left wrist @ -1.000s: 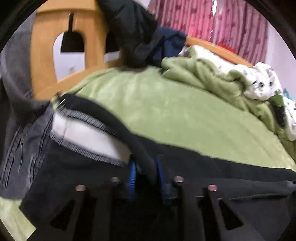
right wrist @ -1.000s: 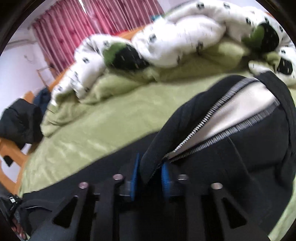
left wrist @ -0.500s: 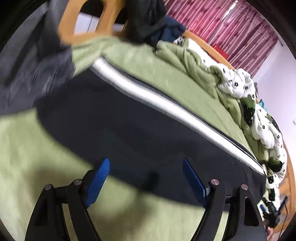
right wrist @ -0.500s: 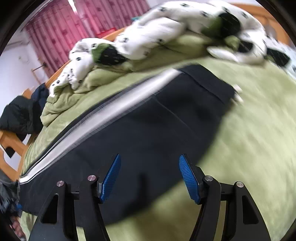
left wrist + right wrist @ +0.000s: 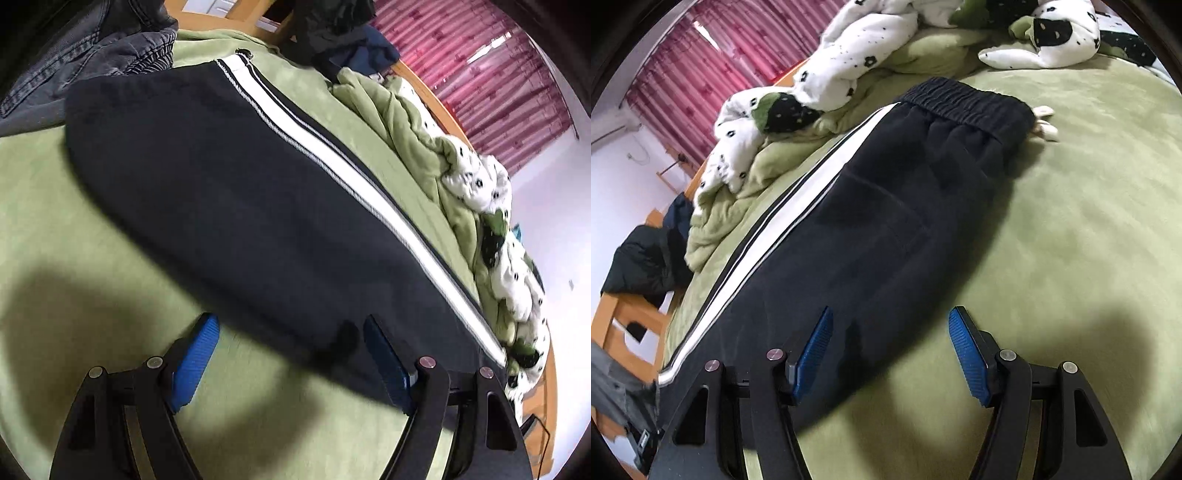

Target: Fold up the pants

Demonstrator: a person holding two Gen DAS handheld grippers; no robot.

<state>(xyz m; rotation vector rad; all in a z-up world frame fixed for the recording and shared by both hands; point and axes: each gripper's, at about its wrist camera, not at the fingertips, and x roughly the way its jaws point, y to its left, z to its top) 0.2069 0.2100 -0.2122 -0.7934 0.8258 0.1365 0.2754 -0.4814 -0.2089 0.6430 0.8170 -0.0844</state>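
The black track pants (image 5: pixel 229 192) lie flat on the green bed sheet (image 5: pixel 66 206), already halved lengthwise so one leg covers the other, with the white side stripe (image 5: pixel 783 229) along the far edge. In the right wrist view the elastic waistband (image 5: pixel 964 99) sits toward 1 o'clock and a pale drawstring end (image 5: pixel 1045 129) pokes out beside it; in the left wrist view the leg cuff end lies toward 10 o'clock, near a heap of grey denim (image 5: pixel 85 55).

The left gripper (image 5: pixel 291 358) is spread wide and holds nothing, hovering at the near edge of the leg. The right gripper (image 5: pixel 890 350) is likewise wide and empty, its left finger over the fabric and its right over bare sheet.

The lengthwise fold looks finished, so the crosswise fold seems next. That would call for pinching one end, cuff or waistband, through both layers and carrying it over to meet the other without dragging the lower layer askew.

No containers are visible; a rumpled spotted duvet (image 5: pixel 849 62) lies beyond the pants.
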